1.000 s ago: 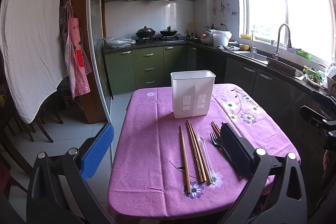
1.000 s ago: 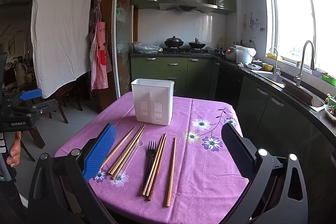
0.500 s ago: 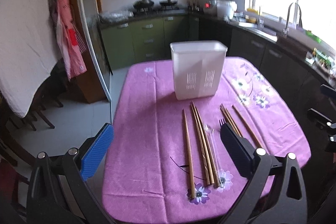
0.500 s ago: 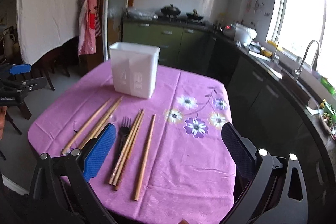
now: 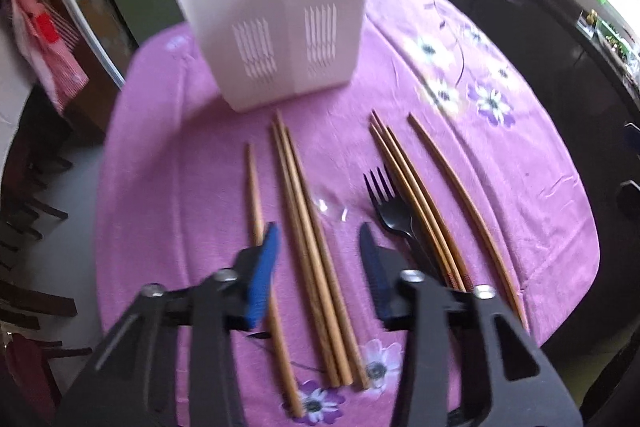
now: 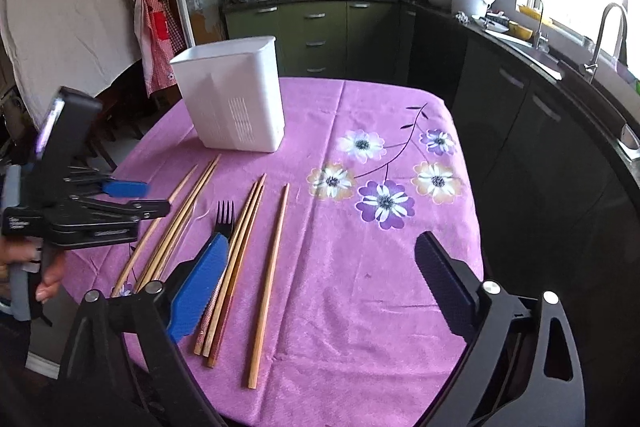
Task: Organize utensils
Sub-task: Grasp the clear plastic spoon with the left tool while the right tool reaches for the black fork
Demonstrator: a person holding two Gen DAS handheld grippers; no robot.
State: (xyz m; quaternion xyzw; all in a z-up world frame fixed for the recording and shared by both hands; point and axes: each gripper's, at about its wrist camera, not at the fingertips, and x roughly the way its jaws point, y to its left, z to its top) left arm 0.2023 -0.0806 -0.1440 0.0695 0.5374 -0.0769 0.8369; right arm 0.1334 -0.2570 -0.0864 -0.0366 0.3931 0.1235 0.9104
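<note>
A white slotted utensil holder [image 5: 276,23] [image 6: 236,95] stands at the far side of the purple-clothed table [image 6: 380,287]. In front of it lie a single chopstick [image 5: 256,195], a chopstick bundle [image 5: 304,211], a clear spoon [image 5: 332,207], a black fork [image 5: 388,207] [image 6: 226,215], three more chopsticks [image 5: 408,195] and a lone one [image 5: 460,195]. My left gripper [image 5: 318,247] [image 6: 148,197] points down over the bundle, its jaws closing with the bundle between them and gaps still showing. My right gripper [image 6: 320,243] hovers wide above the right chopsticks [image 6: 272,275], jaws closing slightly, touching nothing.
Dark kitchen counters with a sink and tap [image 6: 600,35] run along the right of the table. A checked apron [image 6: 156,23] hangs at the back left, and chairs [image 5: 36,211] stand left of the table. A person's hand [image 6: 48,267] holds the left gripper.
Both grippers have dropped and tilted down toward the table. The left one has come in close over the chopstick bundle and its jaws have narrowed a lot. The right jaws have narrowed slightly.
</note>
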